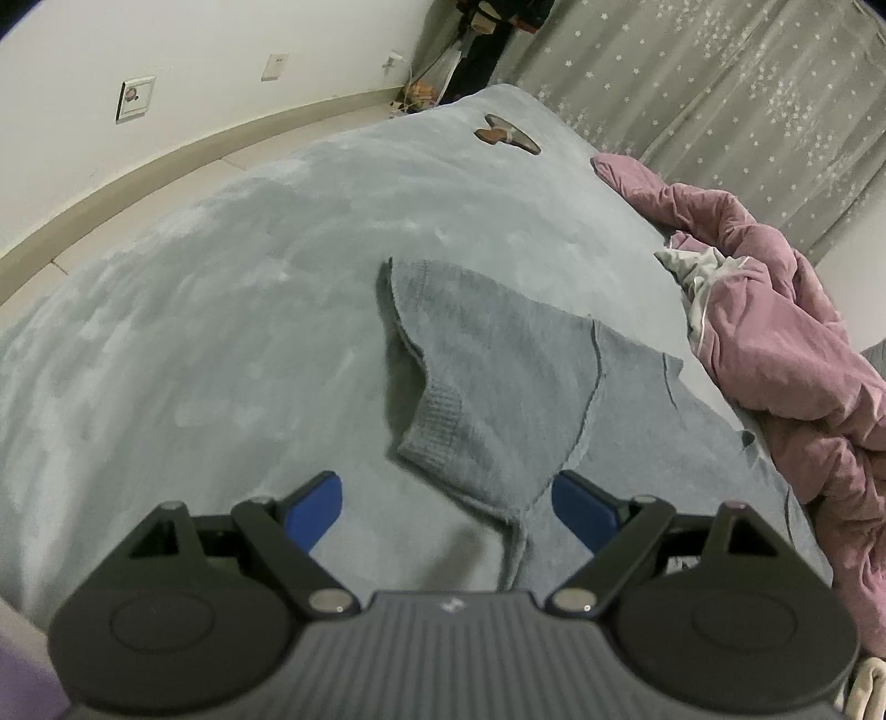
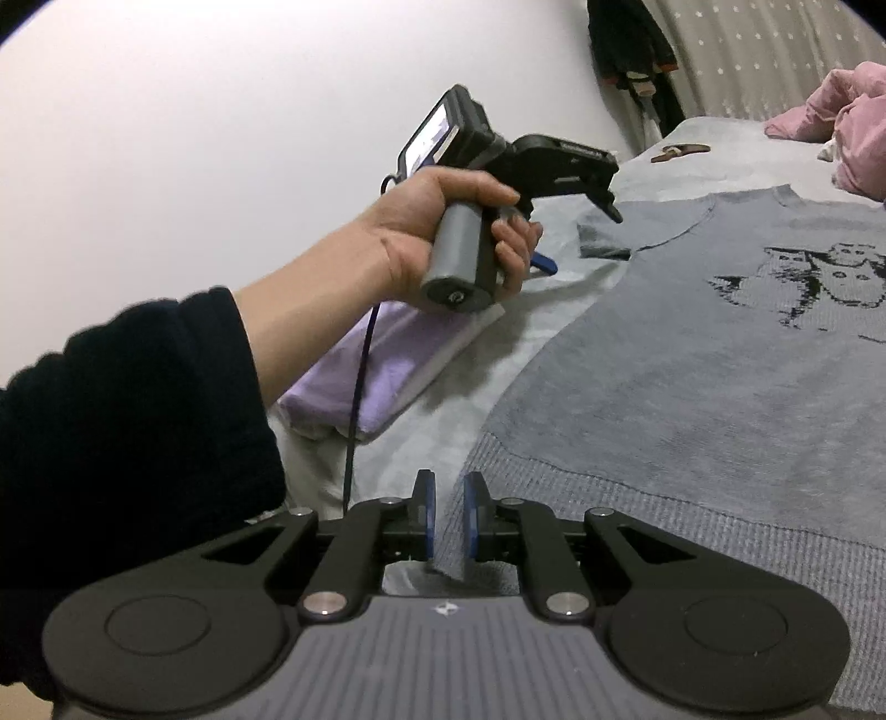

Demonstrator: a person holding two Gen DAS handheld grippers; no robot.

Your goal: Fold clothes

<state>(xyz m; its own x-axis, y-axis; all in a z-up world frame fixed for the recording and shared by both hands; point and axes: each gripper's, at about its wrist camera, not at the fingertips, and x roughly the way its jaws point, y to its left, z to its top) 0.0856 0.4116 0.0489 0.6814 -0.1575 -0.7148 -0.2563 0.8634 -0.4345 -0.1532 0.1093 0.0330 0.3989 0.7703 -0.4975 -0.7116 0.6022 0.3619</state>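
the grey sweater [image 2: 692,354] lies flat on the bed [image 1: 221,277], its near hem corner pinched in the right gripper [image 2: 447,518], while the left gripper [image 1: 446,501] hovers wide open and empty above the left sleeve [image 1: 443,354], likely to grasp it.

Grey plush bedspread [image 1: 221,288] covers the bed, a small brown object [image 1: 506,134] lying far up it. Crumpled pink quilt [image 1: 775,310] bunches along the right edge. Star-print curtain [image 1: 720,83] hangs behind, white wall [image 1: 194,55] carries a socket plate [image 1: 134,98], dark clothing [image 2: 631,44] hangs in the corner.
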